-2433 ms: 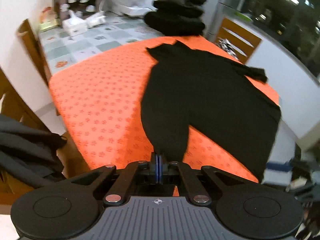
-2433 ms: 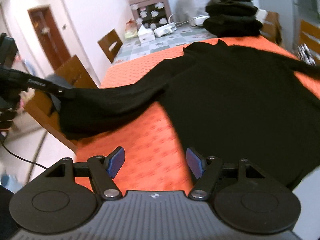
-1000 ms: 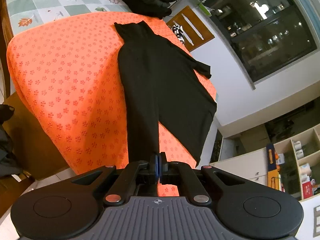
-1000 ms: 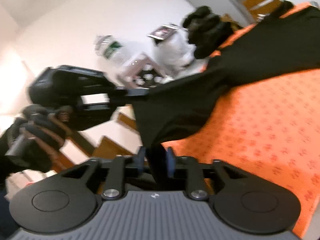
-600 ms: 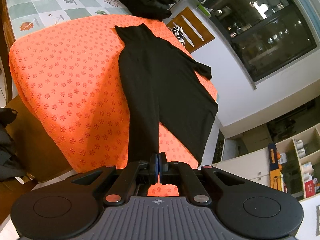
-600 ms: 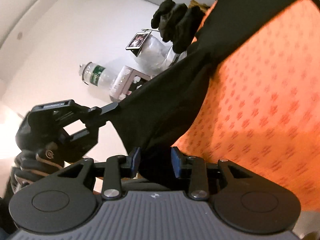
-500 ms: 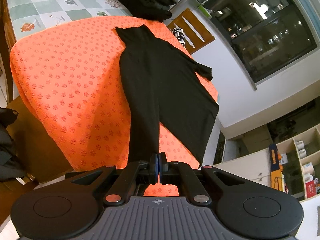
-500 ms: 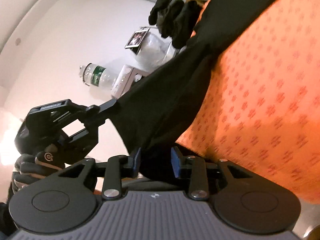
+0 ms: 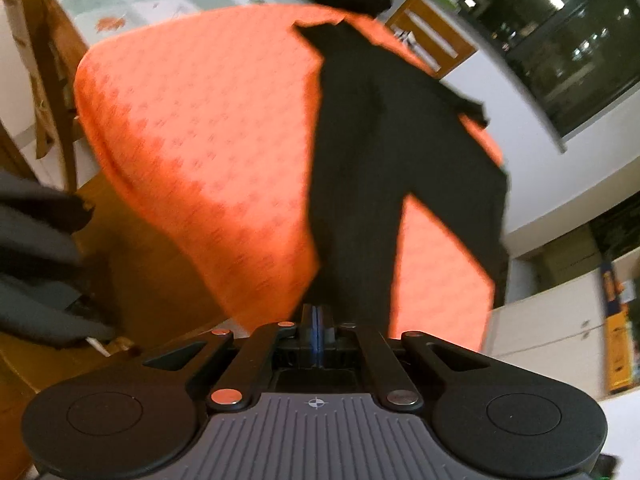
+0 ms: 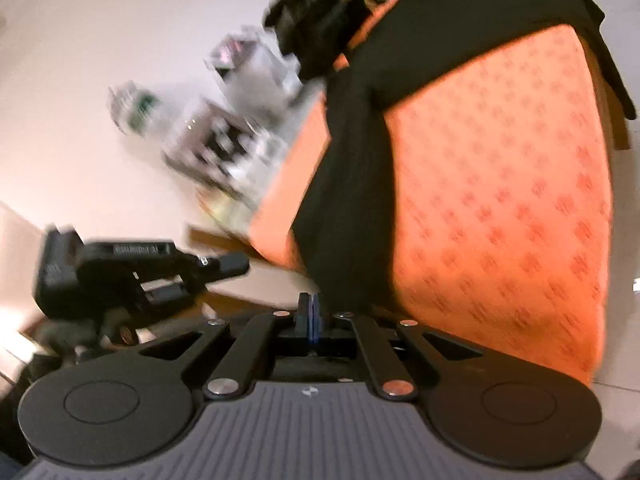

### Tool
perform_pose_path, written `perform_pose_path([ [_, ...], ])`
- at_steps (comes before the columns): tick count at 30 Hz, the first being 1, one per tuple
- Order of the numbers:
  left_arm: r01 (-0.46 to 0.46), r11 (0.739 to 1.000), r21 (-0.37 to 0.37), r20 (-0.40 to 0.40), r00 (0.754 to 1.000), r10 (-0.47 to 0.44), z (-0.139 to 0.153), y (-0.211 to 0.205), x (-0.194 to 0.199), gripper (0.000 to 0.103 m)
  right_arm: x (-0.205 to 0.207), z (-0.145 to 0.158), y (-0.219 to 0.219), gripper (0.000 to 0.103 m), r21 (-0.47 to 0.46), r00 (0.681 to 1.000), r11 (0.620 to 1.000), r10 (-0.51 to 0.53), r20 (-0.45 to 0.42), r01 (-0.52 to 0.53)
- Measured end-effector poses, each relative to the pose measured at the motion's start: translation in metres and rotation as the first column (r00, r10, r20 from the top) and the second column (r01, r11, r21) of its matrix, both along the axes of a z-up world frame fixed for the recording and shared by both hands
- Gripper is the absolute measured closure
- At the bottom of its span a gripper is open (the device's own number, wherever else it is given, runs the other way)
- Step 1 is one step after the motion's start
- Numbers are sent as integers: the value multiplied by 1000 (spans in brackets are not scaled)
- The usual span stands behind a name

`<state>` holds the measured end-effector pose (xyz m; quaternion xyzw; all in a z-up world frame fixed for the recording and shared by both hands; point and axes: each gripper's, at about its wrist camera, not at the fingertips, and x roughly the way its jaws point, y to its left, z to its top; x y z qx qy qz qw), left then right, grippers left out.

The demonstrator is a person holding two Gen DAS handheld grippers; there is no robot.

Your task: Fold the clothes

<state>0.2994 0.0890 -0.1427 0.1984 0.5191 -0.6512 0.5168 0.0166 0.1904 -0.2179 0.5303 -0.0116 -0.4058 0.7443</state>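
- While one black garment [image 9: 384, 152] lies on the orange bench [image 9: 192, 128], the left gripper [image 9: 316, 328] pinches its sleeve, fingers closed.
- The right gripper [image 10: 309, 320] pinches it too.

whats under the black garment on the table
The black garment lies on the orange patterned cloth, visible all around it. Whatever sits directly beneath the fabric is covered. Its near end lifts off toward the left gripper.
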Motion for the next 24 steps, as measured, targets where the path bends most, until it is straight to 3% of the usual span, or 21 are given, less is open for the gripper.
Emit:
perform_pose_path([
  [4,8,1000,15,24,1000,-8,-29,10,7,100,16,1,10,99,13,985,999,44,-166,-42],
  [9,37,999,-40,28,999,-36,-37,21,11,98,29,11,12,90,-22,955,998,45,-294,-53],
  [13,77,991,-106,39,997,-73,-29,28,10,97,52,15,-1,69,-32,930,997,50,-365,-66],
  [16,121,977,-173,54,992,-113,-15,38,7,96,74,5,-7,68,-6,897,999,31,-440,-38],
  [20,180,947,-267,95,982,-160,6,53,4,90,96,-12,-3,67,1,851,997,-64,-522,75],
  [24,211,928,-308,129,975,-179,19,64,5,87,113,-24,-4,60,-15,801,993,-106,-589,120],
])
